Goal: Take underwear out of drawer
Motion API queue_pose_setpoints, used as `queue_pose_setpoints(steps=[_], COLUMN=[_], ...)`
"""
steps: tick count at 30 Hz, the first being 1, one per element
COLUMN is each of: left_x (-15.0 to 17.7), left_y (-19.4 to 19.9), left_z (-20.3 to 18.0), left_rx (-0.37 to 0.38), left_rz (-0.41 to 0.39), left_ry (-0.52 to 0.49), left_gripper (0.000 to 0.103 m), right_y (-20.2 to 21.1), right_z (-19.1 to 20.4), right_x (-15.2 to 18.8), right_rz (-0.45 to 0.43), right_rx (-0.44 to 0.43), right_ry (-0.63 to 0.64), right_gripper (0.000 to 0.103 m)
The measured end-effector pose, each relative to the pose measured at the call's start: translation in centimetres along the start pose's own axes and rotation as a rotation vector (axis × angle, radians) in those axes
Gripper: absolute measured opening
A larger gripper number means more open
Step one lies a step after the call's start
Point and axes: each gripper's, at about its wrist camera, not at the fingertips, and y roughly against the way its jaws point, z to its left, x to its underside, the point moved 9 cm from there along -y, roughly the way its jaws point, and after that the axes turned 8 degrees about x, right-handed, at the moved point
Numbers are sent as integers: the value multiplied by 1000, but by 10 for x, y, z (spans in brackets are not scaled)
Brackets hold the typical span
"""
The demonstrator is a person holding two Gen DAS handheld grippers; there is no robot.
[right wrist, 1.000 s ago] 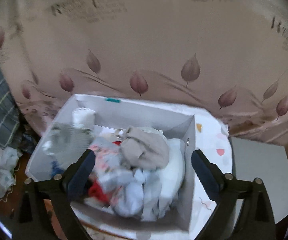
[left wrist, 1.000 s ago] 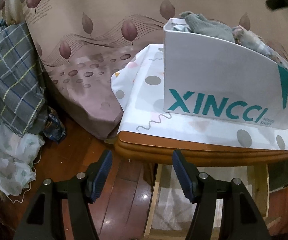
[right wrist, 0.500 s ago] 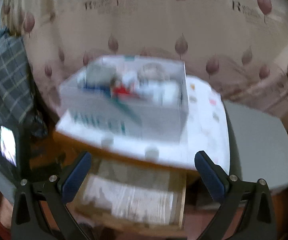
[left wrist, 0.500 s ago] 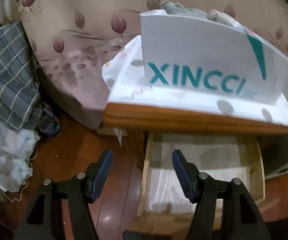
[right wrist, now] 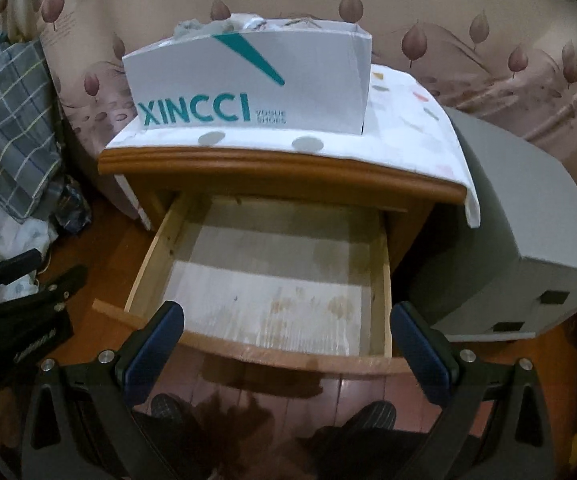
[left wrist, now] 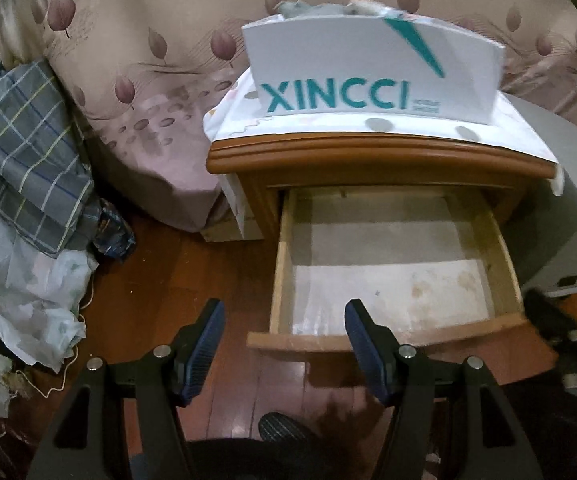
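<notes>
The wooden nightstand's drawer [left wrist: 392, 336] [right wrist: 272, 354] is pulled open and its pale bottom is bare. A white XINCCI box [left wrist: 368, 72] [right wrist: 248, 84] stands on top of the nightstand with folded underwear and other clothes [left wrist: 320, 7] [right wrist: 224, 24] showing above its rim. My left gripper [left wrist: 282, 344] is open and empty, in front of the drawer's left front corner. My right gripper [right wrist: 286, 354] is wide open and empty, level with the drawer front. The left gripper also shows at the right wrist view's left edge [right wrist: 16, 304].
A bed with a leaf-print sheet [left wrist: 160, 92] lies behind and to the left. A plaid quilt [left wrist: 24, 152] and plastic bags [left wrist: 28, 280] are piled on the left floor. A grey box [right wrist: 528, 240] stands right of the nightstand. Feet in slippers [right wrist: 168, 412] are below.
Both grippers have pulled back and down from the box on top to in front of the open drawer. The right view went from looking into the box to looking into the drawer.
</notes>
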Motion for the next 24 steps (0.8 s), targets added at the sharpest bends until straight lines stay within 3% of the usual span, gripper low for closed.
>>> queue_pose_setpoints(steps=[8,24], left_x=[10,19], left_y=[17,6], left_z=[-16,-17], left_rx=[31,40], left_rz=[-10,16], left_ry=[4,31], left_gripper=[64,64], right_y=[0,-9], right_z=[-1,9], right_x=[27,41], right_rz=[32,70], right_rx=[14,4], right_ry=[-1,16], right_gripper=[102,102])
